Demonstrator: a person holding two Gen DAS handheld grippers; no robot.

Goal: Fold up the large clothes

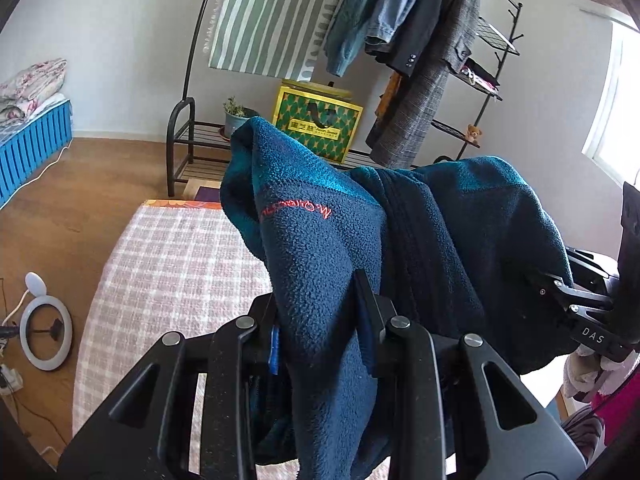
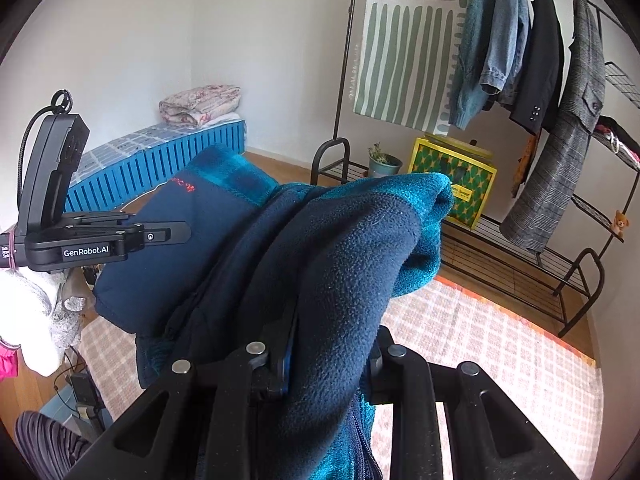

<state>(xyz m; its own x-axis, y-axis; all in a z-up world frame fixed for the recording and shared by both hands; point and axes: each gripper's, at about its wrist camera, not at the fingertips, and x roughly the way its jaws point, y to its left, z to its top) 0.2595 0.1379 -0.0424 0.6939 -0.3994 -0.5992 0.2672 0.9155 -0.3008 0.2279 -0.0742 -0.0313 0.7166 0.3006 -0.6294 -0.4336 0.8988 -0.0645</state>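
A dark blue fleece jacket [image 1: 320, 248] with teal trim and a small red logo hangs bunched between both grippers, lifted above a pink-and-white checked cloth surface [image 1: 172, 264]. In the left wrist view my left gripper [image 1: 318, 300] is shut on a thick fold of the fleece, and the right gripper [image 1: 552, 284] pinches the far right side. In the right wrist view my right gripper [image 2: 334, 336] is shut on another fold of the jacket [image 2: 340, 248]. The left gripper [image 2: 176, 232] reaches in from the left, its tips at the logo panel. The zipper runs down the middle.
Behind stands a black clothes rack [image 1: 420, 40] with hung coats and a striped cloth. A yellow box [image 1: 316, 124] and a potted plant [image 1: 236, 116] sit on its lower shelf. A blue slatted bench [image 1: 32, 140] is at the left, and a ring light [image 1: 44, 332] lies on the wooden floor.
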